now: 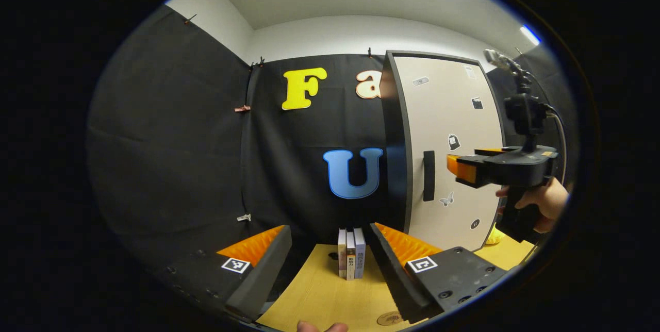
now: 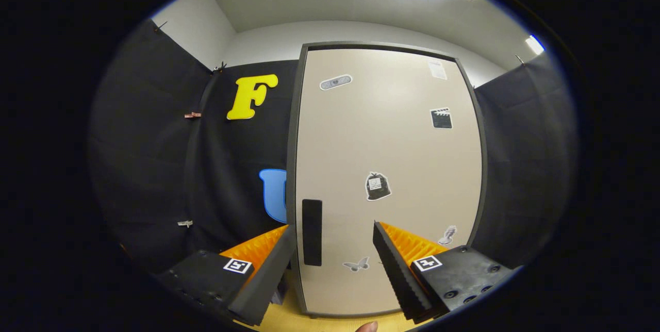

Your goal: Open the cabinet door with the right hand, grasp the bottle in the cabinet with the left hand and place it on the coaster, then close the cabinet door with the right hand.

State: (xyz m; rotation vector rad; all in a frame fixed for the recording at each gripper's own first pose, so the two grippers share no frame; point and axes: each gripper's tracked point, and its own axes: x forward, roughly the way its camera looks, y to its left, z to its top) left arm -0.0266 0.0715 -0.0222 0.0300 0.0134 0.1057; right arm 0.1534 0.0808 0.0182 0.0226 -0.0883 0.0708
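Note:
The cabinet (image 1: 397, 141) stands on the table at the right with its beige door (image 2: 386, 167) shut, so whatever is inside is hidden. The door's dark vertical handle (image 2: 311, 231) lies just ahead of my right gripper (image 2: 331, 228), between the open fingers and nearer the left one, not touched. From the left gripper view, the right gripper (image 1: 454, 167) hovers a short way off the handle (image 1: 429, 176), held by a hand (image 1: 541, 203). My left gripper (image 1: 329, 229) is open and holds nothing. A small round wooden coaster (image 1: 389, 318) lies on the table under its right finger.
Three books (image 1: 350, 260) stand upright on the wooden table (image 1: 319, 296) just left of the cabinet. Something yellow (image 1: 495, 234) lies at the cabinet's right foot. Black cloth walls close in the back and left. Several stickers dot the door.

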